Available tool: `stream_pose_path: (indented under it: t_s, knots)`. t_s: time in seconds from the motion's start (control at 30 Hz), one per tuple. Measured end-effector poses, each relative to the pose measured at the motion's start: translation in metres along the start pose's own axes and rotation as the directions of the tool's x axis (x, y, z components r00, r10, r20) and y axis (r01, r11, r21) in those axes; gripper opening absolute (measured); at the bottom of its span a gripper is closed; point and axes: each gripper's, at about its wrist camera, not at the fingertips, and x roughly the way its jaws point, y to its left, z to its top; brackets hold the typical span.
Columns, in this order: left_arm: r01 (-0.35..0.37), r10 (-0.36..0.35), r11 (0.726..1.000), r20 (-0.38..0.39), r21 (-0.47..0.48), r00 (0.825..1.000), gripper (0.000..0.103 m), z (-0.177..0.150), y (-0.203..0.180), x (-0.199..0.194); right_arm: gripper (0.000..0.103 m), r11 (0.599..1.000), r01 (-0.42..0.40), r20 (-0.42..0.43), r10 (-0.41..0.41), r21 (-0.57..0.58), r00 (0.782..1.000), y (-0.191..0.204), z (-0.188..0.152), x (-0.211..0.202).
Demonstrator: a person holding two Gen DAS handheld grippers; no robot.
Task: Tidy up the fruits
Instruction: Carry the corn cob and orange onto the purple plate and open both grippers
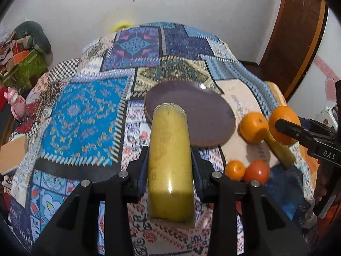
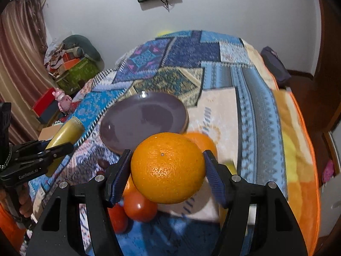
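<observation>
My left gripper [image 1: 170, 155] is shut on a yellow banana piece [image 1: 169, 160] and holds it above the bedspread, just short of the purple plate [image 1: 204, 111]. My right gripper [image 2: 167, 170] is shut on a large orange [image 2: 168, 167], raised in front of the plate [image 2: 145, 119], which holds nothing. On the spread to the right lie another orange [image 1: 253, 127], a second banana piece [image 1: 279, 149], a small orange [image 1: 234, 169] and a red tomato [image 1: 256, 171]. The tomato [image 2: 139, 205] lies below the held orange. The left gripper with its banana piece [image 2: 64, 136] shows at the left.
A patchwork bedspread [image 1: 89, 111] covers the bed. Boxes and clutter [image 1: 23, 64] stand at the far left by the wall. A wooden door [image 1: 298, 42] stands at the right. A pink figurine [image 1: 15, 102] sits at the bed's left edge.
</observation>
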Motion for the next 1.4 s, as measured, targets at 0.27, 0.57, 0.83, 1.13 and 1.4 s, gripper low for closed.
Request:
stream_pose_path:
  t_s: [0.27,0.57,0.83,1.13,1.4]
  knots:
    - [0.014,-0.014,1.0,0.05,-0.001,0.999,0.037,0.035,0.001,0.002,0.063,0.999,0.002,0.064,0.001,-0.049,0.998,0.013,0.036,0.01]
    - [0.011,-0.011,1.0,0.06,-0.005,0.998,0.037,0.069,0.002,0.026,0.064,0.997,0.012,0.088,-0.005,-0.081,0.996,0.021,0.071,0.036]
    - [0.002,-0.001,1.0,0.018,-0.029,1.0,0.037,0.088,0.01,0.066,0.063,0.994,0.043,-0.001,-0.043,-0.099,0.999,0.016,0.077,0.083]
    - [-0.021,0.02,1.0,-0.059,-0.016,0.998,0.037,0.088,0.012,0.117,0.063,0.99,0.055,-0.141,-0.074,-0.131,0.987,0.013,0.078,0.131]
    - [-0.024,0.022,0.999,-0.106,-0.021,0.994,0.037,0.085,0.016,0.143,0.064,0.989,0.044,-0.204,-0.073,-0.144,0.976,0.015,0.074,0.154]
